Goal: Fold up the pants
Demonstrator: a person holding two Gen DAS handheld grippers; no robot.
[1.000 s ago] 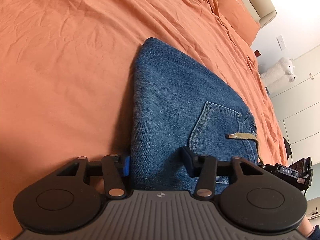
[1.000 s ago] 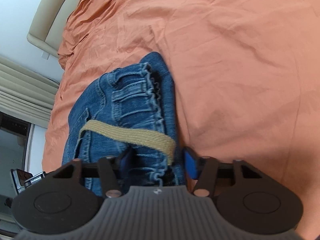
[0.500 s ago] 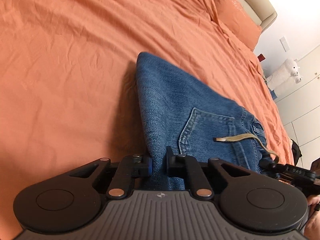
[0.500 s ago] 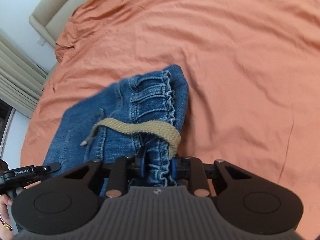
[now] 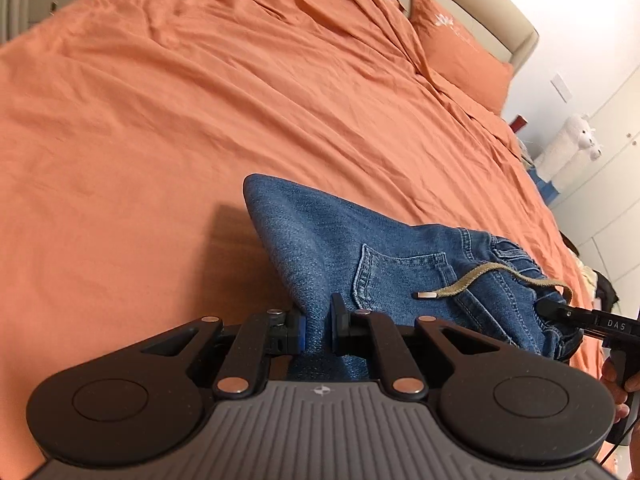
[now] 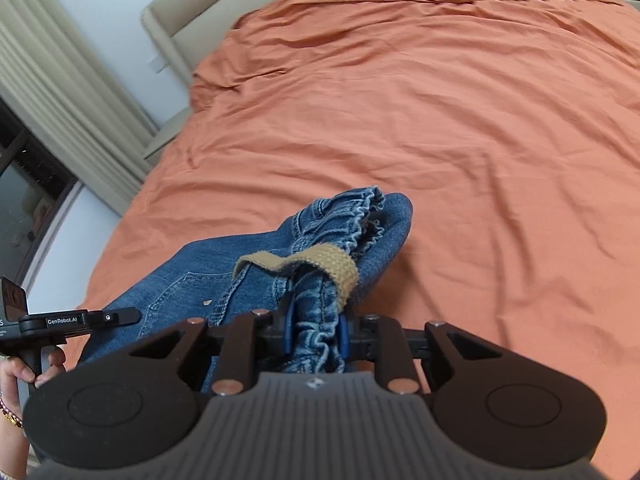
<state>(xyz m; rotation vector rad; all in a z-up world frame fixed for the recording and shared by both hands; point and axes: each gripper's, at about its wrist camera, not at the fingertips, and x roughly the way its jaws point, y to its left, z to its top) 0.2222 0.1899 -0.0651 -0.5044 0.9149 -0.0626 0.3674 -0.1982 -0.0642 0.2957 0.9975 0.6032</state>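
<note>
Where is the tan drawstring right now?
In the right wrist view the tan drawstring drapes across the bunched waistband of the jeans, just beyond the right gripper.

One pants (image 5: 344,248), two grippers, perhaps one pillow (image 5: 460,52)

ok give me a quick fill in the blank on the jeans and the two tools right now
1. Both tools are clamped on the blue denim ____.
2. The right tool pinches the gathered waistband beside a ____ coloured drawstring.
3. The left tool grips denim near a back ____.
4. The bed cover is ____.

Missing words: jeans; tan; pocket; orange
</note>
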